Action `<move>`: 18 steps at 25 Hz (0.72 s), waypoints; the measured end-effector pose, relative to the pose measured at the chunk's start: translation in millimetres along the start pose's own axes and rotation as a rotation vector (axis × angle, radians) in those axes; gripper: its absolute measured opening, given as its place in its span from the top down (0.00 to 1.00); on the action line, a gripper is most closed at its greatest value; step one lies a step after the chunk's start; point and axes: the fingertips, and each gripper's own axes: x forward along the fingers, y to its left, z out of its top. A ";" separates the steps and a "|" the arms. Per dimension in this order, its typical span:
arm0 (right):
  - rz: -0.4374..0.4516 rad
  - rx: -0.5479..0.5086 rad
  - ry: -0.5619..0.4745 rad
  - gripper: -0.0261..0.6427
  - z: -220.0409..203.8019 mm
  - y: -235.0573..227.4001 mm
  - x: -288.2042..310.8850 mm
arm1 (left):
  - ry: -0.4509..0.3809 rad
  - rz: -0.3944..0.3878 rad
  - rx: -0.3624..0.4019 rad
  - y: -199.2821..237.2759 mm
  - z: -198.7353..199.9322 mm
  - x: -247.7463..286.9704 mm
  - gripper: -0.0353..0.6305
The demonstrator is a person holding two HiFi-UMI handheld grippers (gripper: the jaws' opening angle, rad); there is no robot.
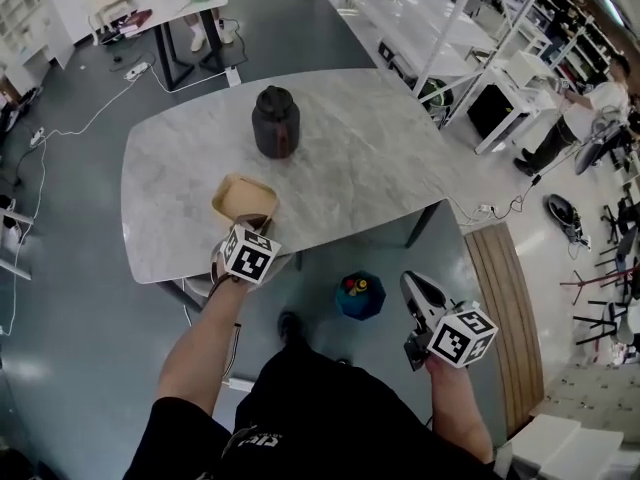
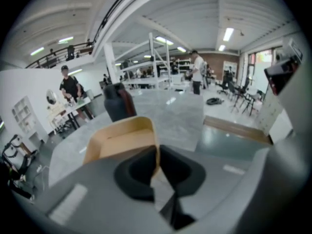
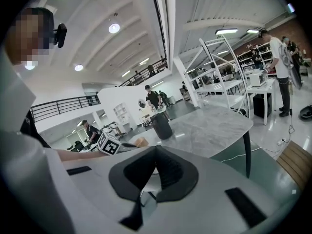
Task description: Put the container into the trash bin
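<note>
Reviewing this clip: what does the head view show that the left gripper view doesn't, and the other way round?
Only the head view: the blue trash bin, standing on the floor just off the table's near edge, in front of the person.
Only the left gripper view: the left hand-held gripper seen close up, its jaws closed on the near wall of the tan container.
Both: the container, the dark jar behind it, and the marble table they belong to.
</note>
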 end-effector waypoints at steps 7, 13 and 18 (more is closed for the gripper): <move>-0.006 0.051 -0.009 0.97 -35.7 -19.6 -63.3 | -0.132 -0.008 0.052 -78.1 50.7 -61.6 0.90; -0.008 0.070 -0.056 0.97 -44.9 -32.5 -118.2 | -0.204 -0.069 0.088 -160.3 83.3 -100.8 0.90; -0.048 0.110 -0.084 0.97 -65.1 -47.1 -157.4 | -0.243 -0.157 0.134 -229.7 98.4 -119.8 0.90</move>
